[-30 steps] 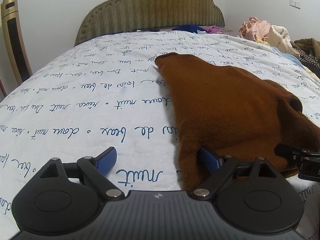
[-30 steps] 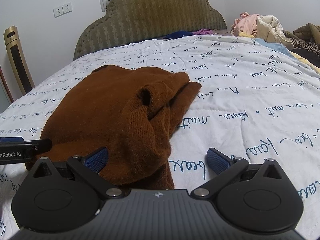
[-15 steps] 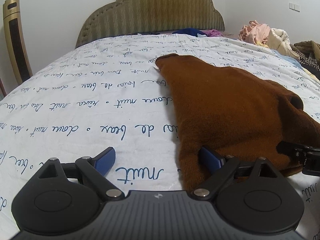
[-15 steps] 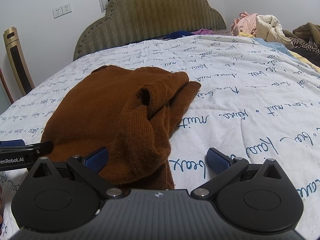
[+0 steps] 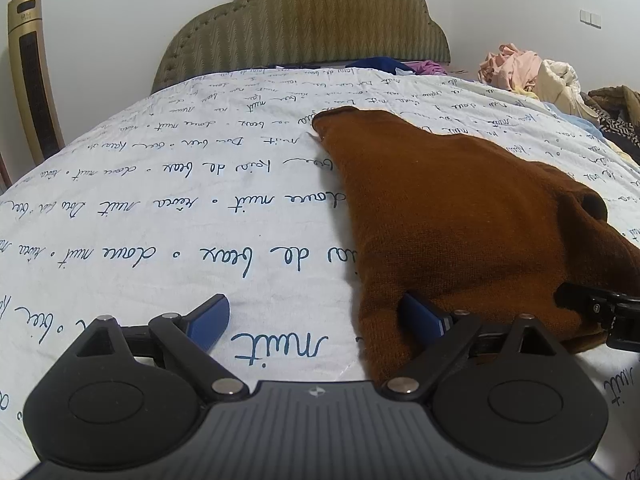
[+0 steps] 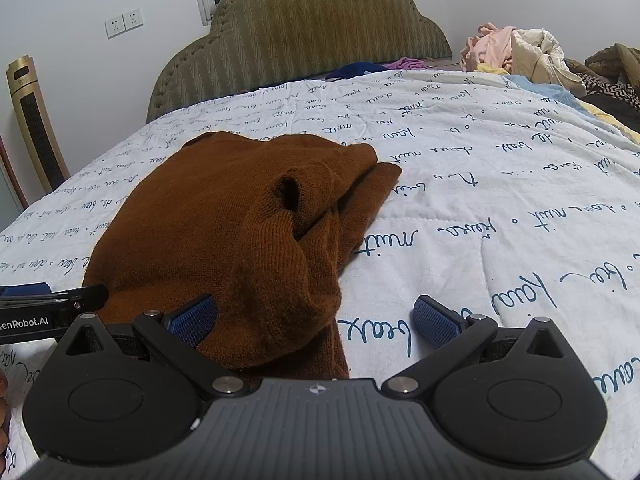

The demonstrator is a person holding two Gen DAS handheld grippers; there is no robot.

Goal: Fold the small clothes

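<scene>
A brown knitted garment (image 5: 452,216) lies partly folded on the white bedspread with blue script (image 5: 160,216). My left gripper (image 5: 316,320) is open at the garment's near left corner; its right finger rests on the knit and its left finger on the bedspread. In the right wrist view the garment (image 6: 224,224) shows a bunched sleeve with a dark opening. My right gripper (image 6: 314,320) is open at the near right edge, its left finger against the bunched fold. Each gripper's tip shows at the edge of the other view.
A padded olive headboard (image 5: 304,28) stands at the far end. A heap of loose clothes (image 6: 520,52) lies at the far right of the bed. A gold tower appliance (image 5: 34,76) stands left of the bed by the wall.
Both grippers stay open and almost still at the garment's near edge. The left view has shifted slightly lower. The garment has not moved.
</scene>
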